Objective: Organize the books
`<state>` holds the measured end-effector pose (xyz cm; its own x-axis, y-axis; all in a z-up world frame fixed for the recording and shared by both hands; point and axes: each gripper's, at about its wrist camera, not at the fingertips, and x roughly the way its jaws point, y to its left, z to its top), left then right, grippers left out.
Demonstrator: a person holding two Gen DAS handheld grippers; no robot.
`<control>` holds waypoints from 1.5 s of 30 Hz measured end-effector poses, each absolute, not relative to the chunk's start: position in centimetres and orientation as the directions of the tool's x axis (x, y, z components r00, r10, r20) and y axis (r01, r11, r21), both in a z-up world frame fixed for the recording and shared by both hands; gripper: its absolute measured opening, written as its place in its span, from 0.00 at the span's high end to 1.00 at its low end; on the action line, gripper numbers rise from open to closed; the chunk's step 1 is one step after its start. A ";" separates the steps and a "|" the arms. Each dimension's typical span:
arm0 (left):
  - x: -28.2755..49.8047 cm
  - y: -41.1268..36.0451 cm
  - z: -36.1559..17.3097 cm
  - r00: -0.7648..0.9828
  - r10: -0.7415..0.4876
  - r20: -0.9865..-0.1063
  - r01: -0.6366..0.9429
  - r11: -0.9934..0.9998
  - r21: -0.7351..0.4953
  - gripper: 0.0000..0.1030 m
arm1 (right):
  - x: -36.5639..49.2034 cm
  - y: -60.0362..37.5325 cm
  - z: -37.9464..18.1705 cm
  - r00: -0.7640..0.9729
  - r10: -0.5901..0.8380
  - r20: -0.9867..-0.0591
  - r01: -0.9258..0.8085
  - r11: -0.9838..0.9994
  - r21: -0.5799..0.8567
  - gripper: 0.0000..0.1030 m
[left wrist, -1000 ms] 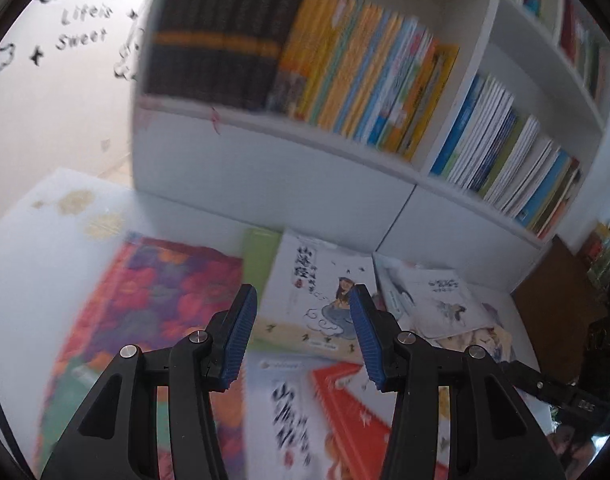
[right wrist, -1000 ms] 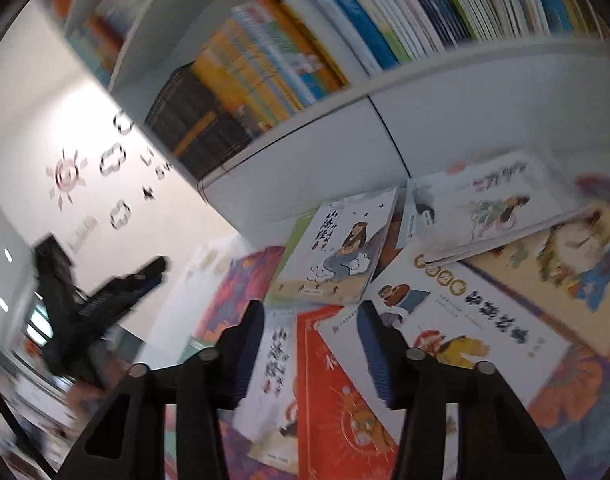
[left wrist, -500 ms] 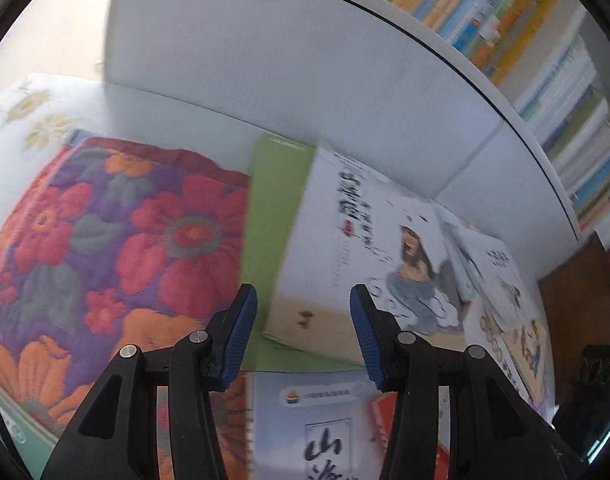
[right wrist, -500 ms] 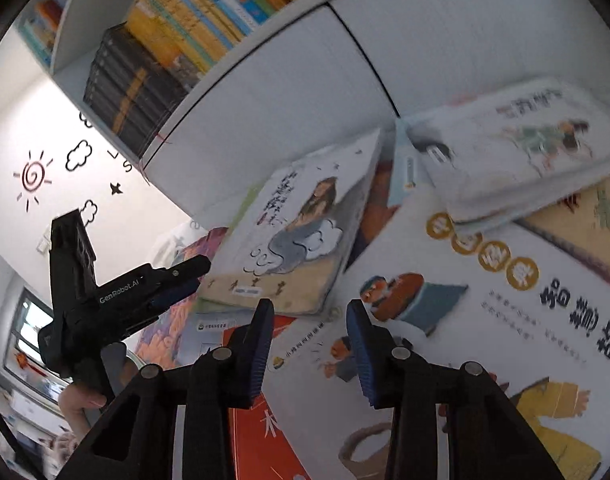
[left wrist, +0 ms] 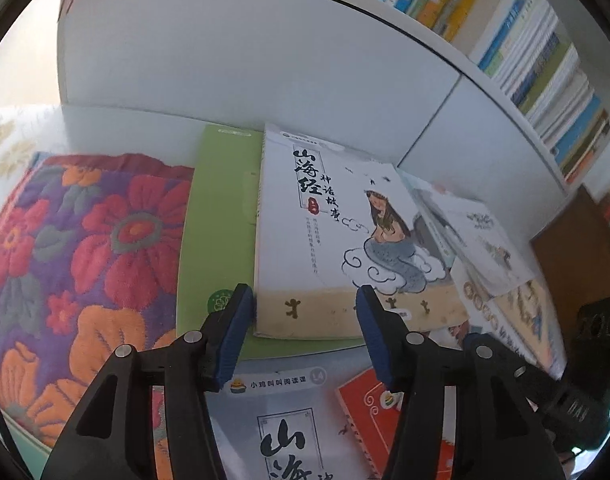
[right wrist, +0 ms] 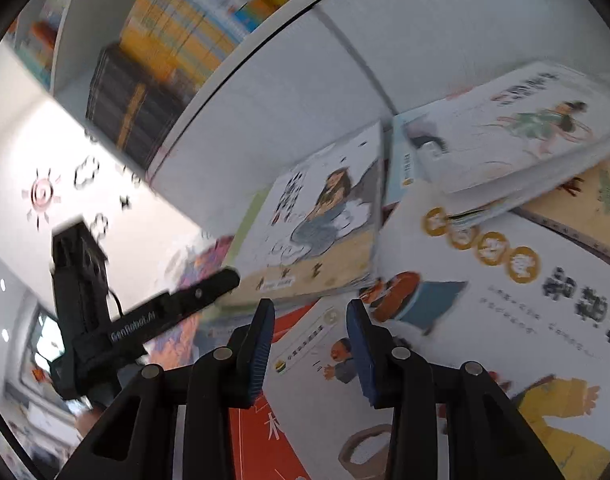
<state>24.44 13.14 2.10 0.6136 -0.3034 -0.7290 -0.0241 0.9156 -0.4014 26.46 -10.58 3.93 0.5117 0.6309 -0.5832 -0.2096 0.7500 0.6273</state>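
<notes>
Landmark: white mermaid-cover book [left wrist: 337, 240], flat on a green book [left wrist: 217, 236], just in front of the white bookcase base [left wrist: 245, 56]. Left gripper [left wrist: 301, 312] at that book's near edge, jaws opening, blue pads either side of the tan bottom strip, not pressing it; contact with the cover hard to judge. Left of the book, a flowered cloth [left wrist: 77, 248]. Nearer than it, a white book with large black characters [left wrist: 281, 432] and an orange-red book [left wrist: 369, 412], both cut off by the fingers and frame edge. Right of it, overlapping picture books, titles blurred. Right gripper [right wrist: 309, 320] hovering right of and nearer than the mermaid book [right wrist: 321, 216], jaws apart, empty, above a white cartoon-cover book [right wrist: 485, 320]. Shelf spines above smeared, unreadable.
</notes>
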 end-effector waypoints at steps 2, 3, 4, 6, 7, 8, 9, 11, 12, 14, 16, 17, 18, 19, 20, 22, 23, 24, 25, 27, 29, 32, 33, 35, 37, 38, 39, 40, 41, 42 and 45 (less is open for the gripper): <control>24.4 13.9 1.9 0.616 -0.332 -0.714 -0.035 0.894 -0.446 0.50 | 26.7 -13.0 3.7 0.515 0.710 -0.481 -0.143 0.624 0.768 0.64; 24.4 14.2 1.8 0.617 -0.347 -0.707 -0.039 0.883 -0.467 0.50 | 26.9 -14.1 3.6 0.511 0.746 -0.427 -0.118 0.553 0.825 0.64; 24.3 14.4 1.7 0.617 -0.355 -0.702 -0.041 0.876 -0.480 0.50 | 27.1 -14.5 3.8 0.503 0.763 -0.406 -0.114 0.524 0.844 0.64; 24.3 14.5 1.7 0.616 -0.366 -0.697 -0.044 0.868 -0.494 0.50 | 27.9 -14.3 4.4 0.482 0.766 -0.426 -0.138 0.546 0.826 0.64; 24.3 14.5 1.7 0.616 -0.367 -0.697 -0.044 0.867 -0.496 0.50 | 28.2 -13.9 4.7 0.494 0.733 -0.467 -0.141 0.598 0.789 0.64; 24.3 14.5 1.7 0.616 -0.366 -0.697 -0.044 0.868 -0.495 0.50 | 28.4 -13.5 4.8 0.508 0.700 -0.502 -0.139 0.642 0.754 0.64; 24.4 14.5 1.7 0.616 -0.364 -0.698 -0.044 0.869 -0.492 0.50 | 28.8 -12.9 4.5 0.518 0.658 -0.546 -0.127 0.691 0.712 0.64; 24.4 14.5 1.8 0.616 -0.360 -0.701 -0.042 0.874 -0.485 0.50 | 29.6 -12.2 3.2 0.486 0.646 -0.589 -0.111 0.714 0.691 0.65; 24.4 14.4 1.8 0.617 -0.353 -0.703 -0.042 0.878 -0.478 0.50 | 29.9 -11.9 2.6 0.472 0.651 -0.594 -0.114 0.714 0.691 0.71; 24.4 14.1 1.8 0.617 -0.341 -0.709 -0.035 0.888 -0.458 0.50 | 30.1 -11.5 2.9 0.481 0.636 -0.603 -0.120 0.730 0.673 0.71; 24.5 13.7 1.9 0.613 -0.326 -0.719 -0.020 0.904 -0.427 0.50 | 30.1 -11.2 2.7 0.494 0.606 -0.624 -0.114 0.756 0.644 0.85; 24.6 13.3 2.0 0.610 -0.308 -0.730 -0.012 0.917 -0.398 0.50 | 29.9 -11.0 2.8 0.504 0.580 -0.640 -0.106 0.777 0.621 0.88; 24.5 12.8 2.1 0.608 -0.283 -0.742 -0.002 0.934 -0.358 0.50 | 29.8 -10.8 2.8 0.509 0.565 -0.650 -0.103 0.789 0.605 0.90; 24.4 12.3 2.2 0.608 -0.261 -0.750 0.006 0.946 -0.325 0.50 | 29.8 -10.9 2.8 0.511 0.567 -0.646 -0.104 0.787 0.608 0.90; 24.3 11.8 2.3 0.610 -0.239 -0.755 0.012 0.956 -0.293 0.50 | 29.9 -11.0 2.7 0.512 0.570 -0.643 -0.104 0.784 0.612 0.90; 24.1 11.1 2.3 0.611 -0.210 -0.763 0.018 0.968 -0.251 0.50 | 29.8 -11.3 2.6 0.513 0.575 -0.637 -0.098 0.776 0.623 0.90; 24.1 11.0 2.3 0.610 -0.205 -0.765 0.021 0.970 -0.243 0.50 | 29.6 -11.7 2.5 0.515 0.577 -0.634 -0.097 0.774 0.625 0.90; 24.1 11.0 2.3 0.610 -0.202 -0.766 0.021 0.971 -0.239 0.50 | 29.5 -12.1 2.4 0.515 0.579 -0.632 -0.095 0.771 0.629 0.90; 24.1 11.0 2.3 0.610 -0.204 -0.766 0.021 0.970 -0.241 0.50 | 29.5 -12.3 2.3 0.515 0.583 -0.629 -0.091 0.766 0.636 0.90; 24.1 11.2 2.3 0.607 -0.212 -0.766 0.021 0.968 -0.252 0.50 | 29.4 -12.6 2.2 0.513 0.588 -0.626 -0.091 0.762 0.642 0.90; 24.1 11.3 2.3 0.602 -0.223 -0.767 0.020 0.964 -0.265 0.50 | 29.3 -12.9 2.2 0.513 0.588 -0.625 -0.094 0.763 0.640 0.90; 24.1 11.3 2.7 0.593 -0.215 -0.776 0.008 0.965 -0.262 0.50 | 29.2 -12.7 2.4 0.505 0.584 -0.635 -0.113 0.775 0.622 0.90; 24.0 11.3 2.8 0.588 -0.213 -0.780 0.006 0.966 -0.259 0.50 | 29.2 -12.7 2.5 0.499 0.584 -0.641 -0.121 0.779 0.616 0.90; 23.7 11.2 2.9 0.574 -0.221 -0.789 0.003 0.964 -0.268 0.50 | 28.9 -12.4 2.7 0.483 0.579 -0.656 -0.142 0.792 0.594 0.90; 23.2 11.0 3.0 0.554 -0.219 -0.803 -0.001 0.965 -0.263 0.50 | 28.3 -12.2 3.1 0.468 0.569 -0.676 -0.162 0.807 0.567 0.90; 22.8 10.8 3.1 0.546 -0.213 -0.810 0.001 0.967 -0.253 0.50 | 27.8 -12.3 3.2 0.453 0.572 -0.684 -0.170 0.809 0.563 0.90; 22.2 10.5 3.1 0.535 -0.205 -0.820 0.004 0.971 -0.240 0.50 | 27.5 -12.4 3.3 0.442 0.575 -0.689 -0.171 0.808 0.564 0.90; 21.6 10.3 3.2 0.523 -0.198 -0.829 0.009 0.974 -0.227 0.50 | 27.0 -12.5 3.4 0.427 0.577 -0.696 -0.167 0.807 0.566 0.90; 21.0 10.0 3.3 0.514 -0.193 -0.836 0.019 0.977 -0.214 0.50 | 26.6 -12.7 3.5 0.411 0.577 -0.706 -0.166 0.809 0.565 0.90; 20.1 9.6 3.5 0.504 -0.193 -0.842 0.032 0.978 -0.205 0.50 | 26.1 -12.8 3.6 0.397 0.574 -0.716 -0.165 0.812 0.560 0.90; 17.9 9.4 3.7 0.476 -0.227 -0.850 0.046 0.971 -0.234 0.50 | 24.6 -13.1 4.0 0.361 0.557 -0.748 -0.164 0.828 0.537 0.89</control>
<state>17.91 9.45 3.70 0.4755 -0.2273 -0.8498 0.0463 0.9712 -0.2338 24.62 -13.08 3.99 0.3608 0.5567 -0.7483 -0.1640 0.8277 0.5367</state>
